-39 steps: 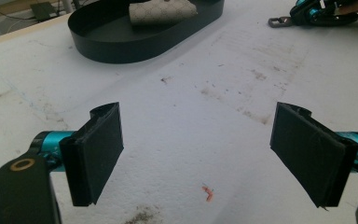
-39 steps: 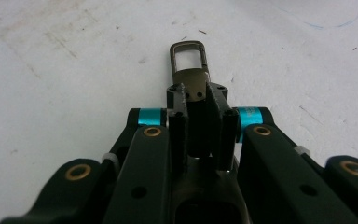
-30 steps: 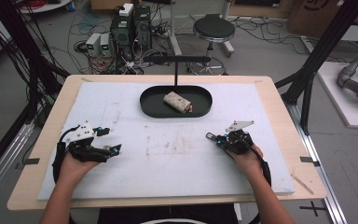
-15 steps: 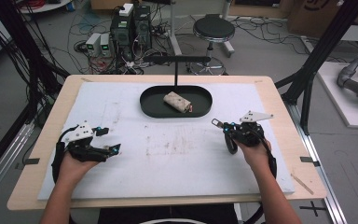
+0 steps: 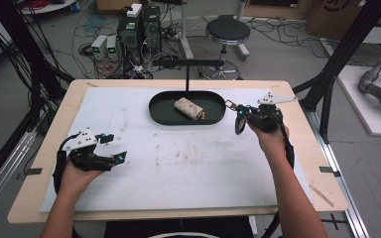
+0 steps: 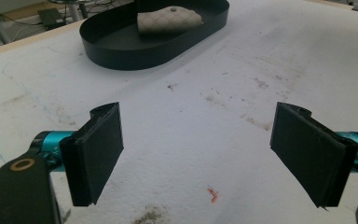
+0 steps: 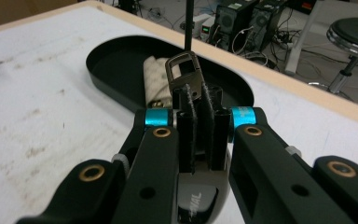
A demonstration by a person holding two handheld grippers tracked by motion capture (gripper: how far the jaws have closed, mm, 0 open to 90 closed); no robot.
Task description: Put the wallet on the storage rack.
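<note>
Metal clasp (image 7: 182, 70) sat clamped in the closed right tool (image 7: 200, 116) beside the black tray (image 5: 158, 111) holding a pouch (image 5: 188, 108), probably awaiting placement; the left tool (image 6: 198, 149) rested wide open, empty.

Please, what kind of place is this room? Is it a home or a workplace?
Most likely a lab or workshop for recording handling tasks, not a home. Computers and tangled cables sit on the floor behind the table, a black frame stands around it, and a stool is nearby.
</note>
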